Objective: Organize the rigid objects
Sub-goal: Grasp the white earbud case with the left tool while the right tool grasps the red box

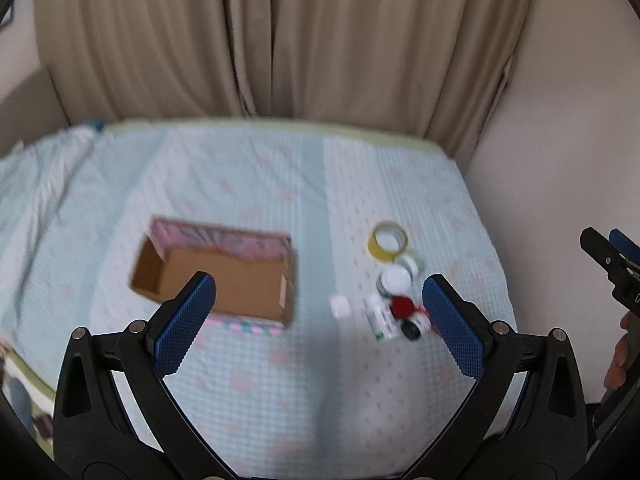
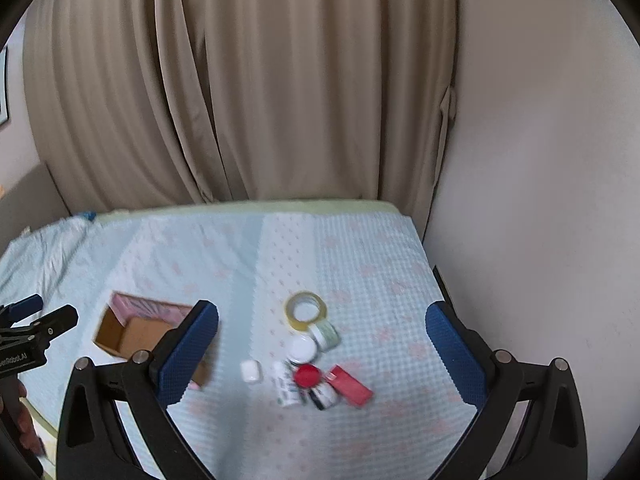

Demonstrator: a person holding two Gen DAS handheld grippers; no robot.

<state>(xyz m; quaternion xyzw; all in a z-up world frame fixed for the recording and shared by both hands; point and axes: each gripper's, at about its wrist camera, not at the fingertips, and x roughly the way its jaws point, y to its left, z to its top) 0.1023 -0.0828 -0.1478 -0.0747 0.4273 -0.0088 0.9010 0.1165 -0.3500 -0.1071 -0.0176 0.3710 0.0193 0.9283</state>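
Note:
An open cardboard box (image 1: pixel 224 276) (image 2: pixel 132 334) with a pink patterned outside lies on the bed. To its right is a cluster of small items: a yellow tape roll (image 1: pixel 387 239) (image 2: pixel 306 310), a white-lidded jar (image 1: pixel 396 279) (image 2: pixel 302 349), a red-capped bottle (image 1: pixel 401 306) (image 2: pixel 307 376), a white tube (image 1: pixel 376 318) (image 2: pixel 285 388), a small white case (image 1: pixel 340 306) (image 2: pixel 251 371) and a red flat box (image 2: pixel 351 386). My left gripper (image 1: pixel 318 292) is open above the bed, holding nothing. My right gripper (image 2: pixel 322 322) is open too, held above the cluster.
The bed has a pale blue quilted cover (image 1: pixel 256 184) (image 2: pixel 376 264). Beige curtains (image 1: pixel 280 40) hang behind it and a wall (image 2: pixel 540 200) runs along its right side. The other gripper and a hand show at the frame edges (image 1: pixel 612 264) (image 2: pixel 32 332).

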